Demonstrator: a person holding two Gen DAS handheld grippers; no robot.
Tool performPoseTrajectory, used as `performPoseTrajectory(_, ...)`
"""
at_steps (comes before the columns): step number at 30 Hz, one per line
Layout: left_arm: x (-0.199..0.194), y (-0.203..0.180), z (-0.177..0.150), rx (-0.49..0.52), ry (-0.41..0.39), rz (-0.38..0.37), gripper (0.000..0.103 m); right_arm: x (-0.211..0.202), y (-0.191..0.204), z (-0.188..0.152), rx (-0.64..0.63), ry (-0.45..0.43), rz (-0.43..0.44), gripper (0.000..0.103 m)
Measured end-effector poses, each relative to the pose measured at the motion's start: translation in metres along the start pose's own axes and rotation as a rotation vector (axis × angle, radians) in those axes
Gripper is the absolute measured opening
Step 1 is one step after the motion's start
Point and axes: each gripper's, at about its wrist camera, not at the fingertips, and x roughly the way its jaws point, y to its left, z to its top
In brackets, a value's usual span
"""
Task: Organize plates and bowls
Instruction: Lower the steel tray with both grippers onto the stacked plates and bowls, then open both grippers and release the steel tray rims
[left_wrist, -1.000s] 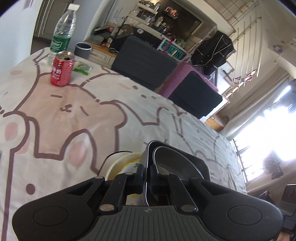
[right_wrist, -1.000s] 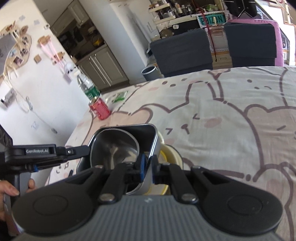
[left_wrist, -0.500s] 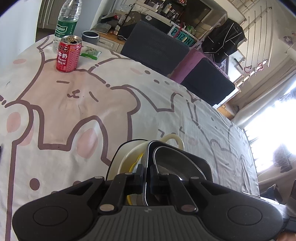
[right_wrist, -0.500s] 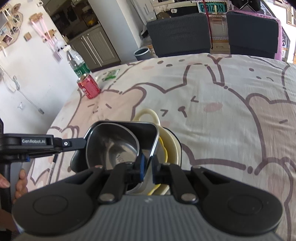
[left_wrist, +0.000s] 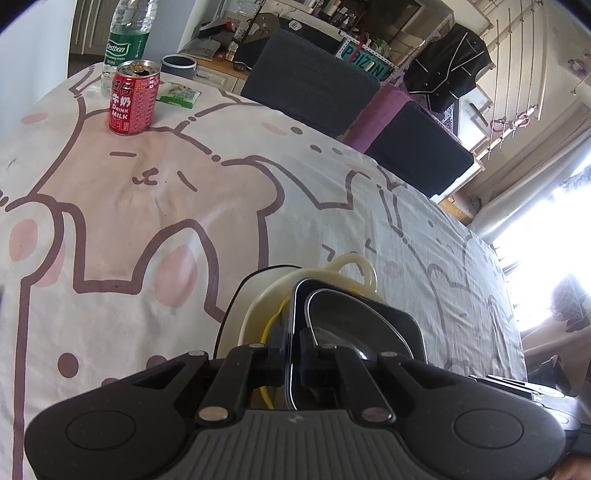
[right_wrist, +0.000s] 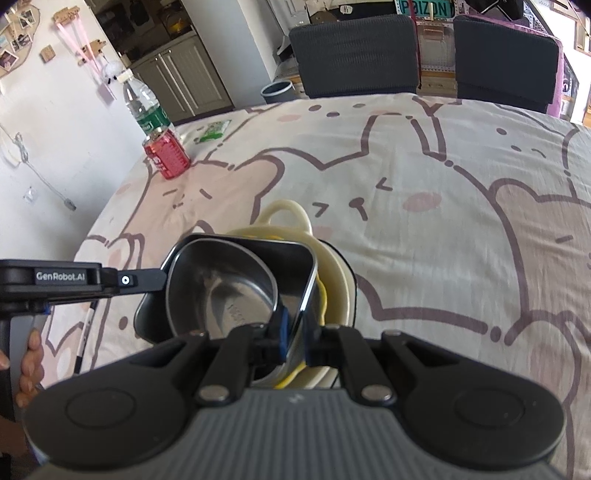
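A black square dish (right_wrist: 255, 247) with a steel bowl (right_wrist: 221, 284) inside it hangs just over a cream bowl (right_wrist: 334, 273) that has a loop handle (right_wrist: 288, 210) and a yellow inside. The cream bowl sits on a black plate (right_wrist: 147, 321) on the tablecloth. My right gripper (right_wrist: 297, 336) is shut on the dish's right rim. My left gripper (left_wrist: 293, 356) is shut on the opposite rim of the dish (left_wrist: 399, 321); it reaches in from the left (right_wrist: 147, 278) in the right wrist view. The steel bowl (left_wrist: 343, 321) and cream bowl (left_wrist: 266, 306) also show in the left wrist view.
A red milk can (left_wrist: 131, 98), a water bottle (left_wrist: 125, 40) and a green packet (left_wrist: 179, 94) stand at the table's far corner. Two dark chairs (right_wrist: 354, 55) line the far edge. A pen (right_wrist: 85, 332) lies near the person's hand (right_wrist: 29, 354).
Both grippers have sunk and tipped downward with the dish and steel bowl, bringing them closer over the cream bowl. Both grips stay the same.
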Motion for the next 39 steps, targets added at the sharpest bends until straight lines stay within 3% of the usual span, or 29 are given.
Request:
performPoseTrajectory(10, -0.001, 0.0, 0.001, 0.002, -0.001, 0.002, 0.007, 0.0, 0.001, -0.001, -0.006, 0.001, -0.003, 0.01)
performPoseTrajectory(18, -0.007, 0.008, 0.003, -0.009, -0.01, 0.037, 0.027, -0.002, 0.0, 0.0, -0.011, -0.009, -0.003, 0.015)
performPoseTrajectory(27, -0.014, 0.01, 0.002, 0.004, -0.009, 0.045, 0.039, -0.009, -0.002, 0.0, -0.002, -0.026, -0.007, 0.025)
performPoseTrajectory(31, -0.021, 0.004, -0.001, 0.03, -0.021, 0.061, 0.046, -0.016, 0.0, 0.0, -0.019, -0.051, -0.001, 0.036)
performPoseTrajectory(35, -0.031, -0.007, -0.008, 0.075, -0.026, 0.08, 0.064, -0.03, 0.008, -0.002, -0.06, -0.096, -0.044, 0.062)
performPoseTrajectory(39, -0.043, -0.015, -0.012, 0.108, -0.038, 0.093, 0.077, -0.048, 0.012, -0.002, -0.079, -0.129, -0.071, 0.074)
